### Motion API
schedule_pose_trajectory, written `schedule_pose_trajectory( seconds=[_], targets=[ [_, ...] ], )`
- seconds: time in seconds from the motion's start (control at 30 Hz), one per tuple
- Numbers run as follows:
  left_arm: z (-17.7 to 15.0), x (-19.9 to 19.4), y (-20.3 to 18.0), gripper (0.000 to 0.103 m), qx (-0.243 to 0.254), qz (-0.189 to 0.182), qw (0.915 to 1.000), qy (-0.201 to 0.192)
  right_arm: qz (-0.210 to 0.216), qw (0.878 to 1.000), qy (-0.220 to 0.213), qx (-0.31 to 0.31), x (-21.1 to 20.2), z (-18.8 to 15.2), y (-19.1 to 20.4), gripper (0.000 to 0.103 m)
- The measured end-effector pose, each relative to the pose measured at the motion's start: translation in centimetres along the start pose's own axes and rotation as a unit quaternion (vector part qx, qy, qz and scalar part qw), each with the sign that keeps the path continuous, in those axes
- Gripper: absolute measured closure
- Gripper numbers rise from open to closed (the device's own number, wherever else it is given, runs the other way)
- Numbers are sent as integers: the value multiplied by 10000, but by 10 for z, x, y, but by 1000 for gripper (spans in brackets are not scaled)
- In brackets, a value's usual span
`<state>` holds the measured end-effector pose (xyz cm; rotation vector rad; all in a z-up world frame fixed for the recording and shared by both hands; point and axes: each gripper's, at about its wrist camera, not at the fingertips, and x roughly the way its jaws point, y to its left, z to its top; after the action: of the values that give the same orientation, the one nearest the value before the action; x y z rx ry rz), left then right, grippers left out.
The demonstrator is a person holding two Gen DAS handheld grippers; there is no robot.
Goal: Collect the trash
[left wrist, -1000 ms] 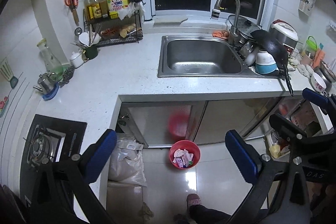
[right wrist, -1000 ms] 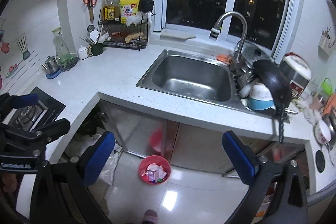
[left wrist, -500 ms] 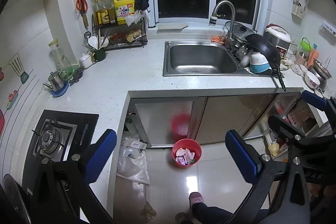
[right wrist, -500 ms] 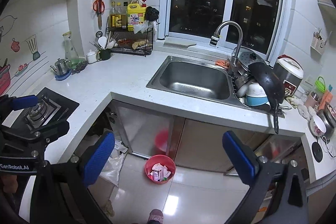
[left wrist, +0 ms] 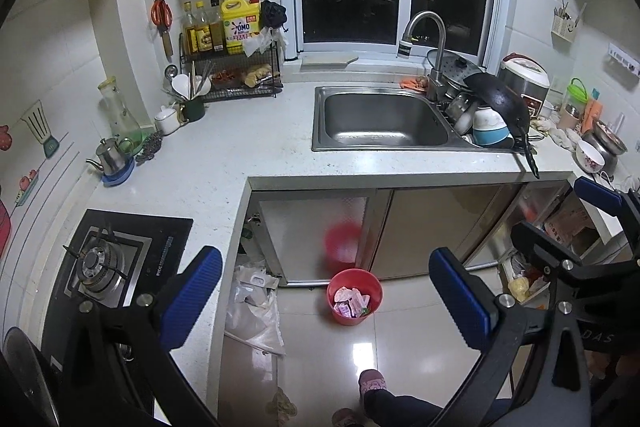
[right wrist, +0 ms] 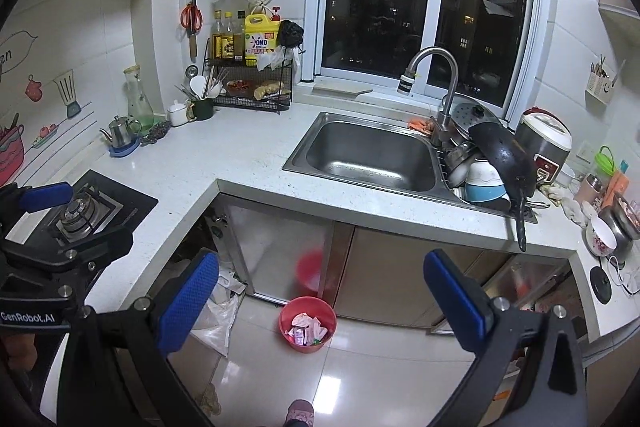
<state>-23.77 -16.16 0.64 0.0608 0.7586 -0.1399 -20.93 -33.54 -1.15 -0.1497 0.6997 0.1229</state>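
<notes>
Both grippers are held high over the kitchen floor, and each one is wide open with nothing between its blue pads. The left gripper (left wrist: 326, 295) and the right gripper (right wrist: 320, 297) look down toward a red trash bin (left wrist: 354, 296) that stands on the shiny tiles, just in front of the cabinet doors (left wrist: 432, 227) under the sink (left wrist: 384, 121). The bin holds crumpled wrappers (right wrist: 306, 331), pink and white. To the left of the bin, a white plastic bag (left wrist: 254, 315) lies at the foot of the counter (left wrist: 224, 163). Near the bottom edge a pink slipper (left wrist: 372, 381) is on the floor. Dishes and a black pan (right wrist: 500, 157) are piled on the right of the sink
</notes>
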Motion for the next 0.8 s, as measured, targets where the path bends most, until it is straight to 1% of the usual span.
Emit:
schedule_pose_trajectory(
  seconds=[0.2,0.8],
  targets=[
    [-3,-2,-1,0,13,81,10000,7,9,10000,3,-20,-3,-3,3,1],
    [-8,-6,-3,0,-33,81,10000,43,83,10000,2,0,-8,-7,2,1]
  ],
)
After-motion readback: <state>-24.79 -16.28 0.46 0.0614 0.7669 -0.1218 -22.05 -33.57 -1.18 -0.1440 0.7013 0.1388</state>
